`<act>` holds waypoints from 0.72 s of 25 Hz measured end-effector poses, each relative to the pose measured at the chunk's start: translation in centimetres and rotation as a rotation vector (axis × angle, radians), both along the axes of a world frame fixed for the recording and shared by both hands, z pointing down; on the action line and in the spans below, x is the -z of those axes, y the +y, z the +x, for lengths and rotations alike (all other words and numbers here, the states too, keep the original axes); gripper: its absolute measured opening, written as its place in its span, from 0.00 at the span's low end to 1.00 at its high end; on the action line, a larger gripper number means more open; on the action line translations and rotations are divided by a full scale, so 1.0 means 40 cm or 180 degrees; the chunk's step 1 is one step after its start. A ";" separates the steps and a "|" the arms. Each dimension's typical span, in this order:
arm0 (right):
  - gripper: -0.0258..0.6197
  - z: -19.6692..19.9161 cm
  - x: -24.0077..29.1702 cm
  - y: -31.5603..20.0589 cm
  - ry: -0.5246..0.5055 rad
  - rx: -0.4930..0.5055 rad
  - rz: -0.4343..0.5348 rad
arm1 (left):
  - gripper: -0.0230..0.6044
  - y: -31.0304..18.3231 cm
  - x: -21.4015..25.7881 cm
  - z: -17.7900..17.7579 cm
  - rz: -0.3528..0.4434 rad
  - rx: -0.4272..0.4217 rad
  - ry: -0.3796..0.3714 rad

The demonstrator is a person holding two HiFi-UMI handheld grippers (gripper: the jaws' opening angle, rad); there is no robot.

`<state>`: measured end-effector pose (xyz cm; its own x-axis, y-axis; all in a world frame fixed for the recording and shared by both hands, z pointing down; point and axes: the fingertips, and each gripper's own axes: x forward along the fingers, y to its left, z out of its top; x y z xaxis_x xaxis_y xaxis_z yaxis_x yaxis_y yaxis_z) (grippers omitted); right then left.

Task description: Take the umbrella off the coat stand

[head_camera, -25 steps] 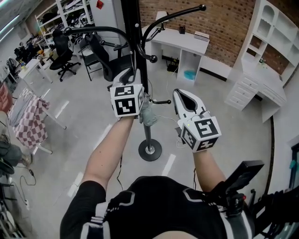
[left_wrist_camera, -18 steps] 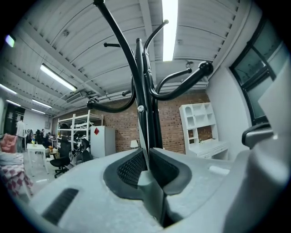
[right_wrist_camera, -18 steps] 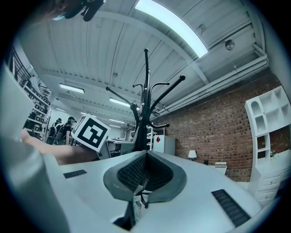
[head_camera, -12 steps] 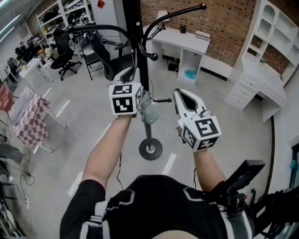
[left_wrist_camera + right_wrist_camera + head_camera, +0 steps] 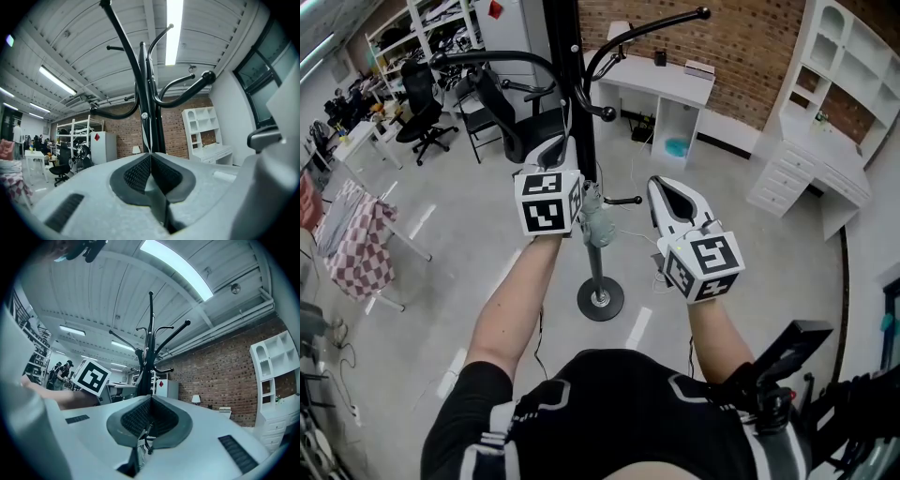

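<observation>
The black coat stand point(image 5: 570, 66) rises just ahead of me, its curved hooks spreading overhead. A folded grey-green umbrella point(image 5: 598, 225) hangs beside the pole on a thin pale cord. My left gripper point(image 5: 566, 144) is at the pole, above the umbrella. In the left gripper view its jaws point(image 5: 150, 153) are closing, pads nearly together on that cord, which runs up towards the stand point(image 5: 146, 93). My right gripper point(image 5: 657, 185) hovers to the right of the pole, shut and holding nothing. In the right gripper view point(image 5: 150, 397) the stand point(image 5: 149, 345) is ahead and the left gripper's marker cube point(image 5: 92, 377) is on the left.
The stand's round base point(image 5: 600, 300) sits on the grey floor below my hands. A white desk point(image 5: 661, 80) stands behind by the brick wall, and white drawers and shelves point(image 5: 820, 173) at right. Office chairs point(image 5: 422, 112) and a drying rack with checked cloth point(image 5: 358, 246) are at left.
The left gripper has shifted slightly left and up beside the pole. The right gripper has stayed where it was.
</observation>
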<state>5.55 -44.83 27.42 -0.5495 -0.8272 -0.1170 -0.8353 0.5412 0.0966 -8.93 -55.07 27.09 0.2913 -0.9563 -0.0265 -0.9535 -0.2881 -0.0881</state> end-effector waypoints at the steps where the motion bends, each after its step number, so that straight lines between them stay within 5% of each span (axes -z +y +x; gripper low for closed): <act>1: 0.04 -0.001 0.002 -0.001 -0.0008 -0.0006 0.0000 | 0.06 0.003 0.005 -0.001 0.0029 0.0008 -0.0020; 18: 0.04 -0.004 -0.005 0.016 -0.0058 -0.0109 -0.0081 | 0.06 0.019 0.038 -0.012 0.0064 -0.0078 0.0168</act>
<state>5.37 -44.17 27.62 -0.5188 -0.8484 -0.1055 -0.8549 0.5144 0.0678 -9.39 -54.30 25.58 0.3122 -0.9480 -0.0616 -0.9497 -0.3099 -0.0439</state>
